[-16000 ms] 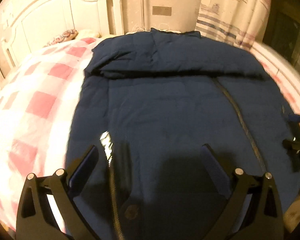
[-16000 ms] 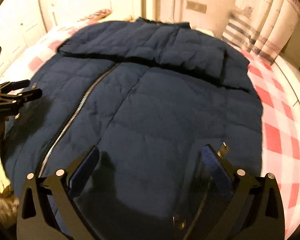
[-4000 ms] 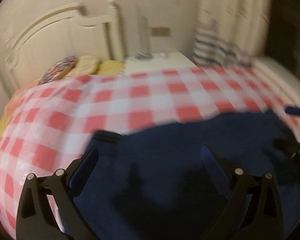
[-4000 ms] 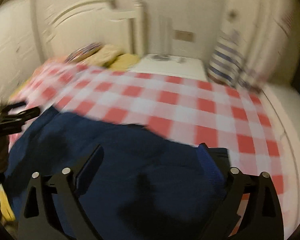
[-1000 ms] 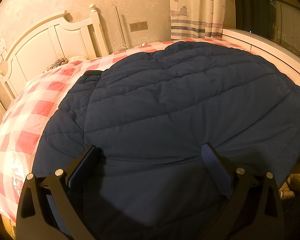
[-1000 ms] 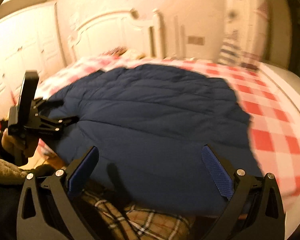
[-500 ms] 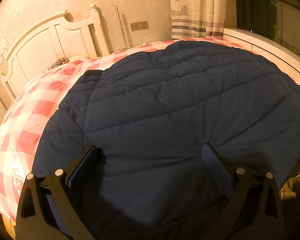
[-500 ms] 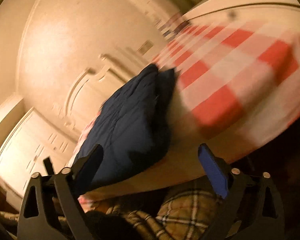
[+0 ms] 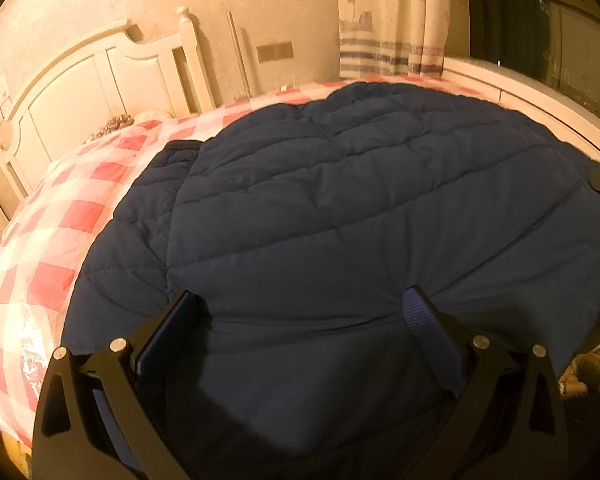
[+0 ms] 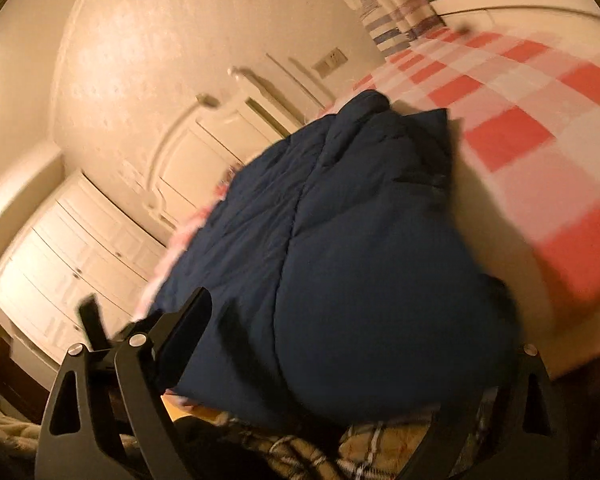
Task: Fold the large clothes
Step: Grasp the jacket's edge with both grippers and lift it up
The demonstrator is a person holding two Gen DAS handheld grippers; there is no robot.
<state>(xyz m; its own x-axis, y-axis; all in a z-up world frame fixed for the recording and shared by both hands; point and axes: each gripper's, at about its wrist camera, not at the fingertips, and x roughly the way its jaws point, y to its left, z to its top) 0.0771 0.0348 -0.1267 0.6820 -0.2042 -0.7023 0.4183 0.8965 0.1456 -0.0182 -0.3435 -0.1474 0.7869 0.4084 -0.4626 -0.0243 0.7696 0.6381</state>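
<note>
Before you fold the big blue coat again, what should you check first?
1. Navy quilted jacket lies spread on the checked bedspread: ok.
2. Zipper side faces down, quilted back up: ok.
3. Near hem hangs over the bed edge: not ok.
4. Left claw open, fabric between its fingers: ok.
5. Right claw grip: cannot tell, its far finger is hidden by the jacket.
6. Right wrist view sharp and level: not ok, tilted and blurred.
</note>
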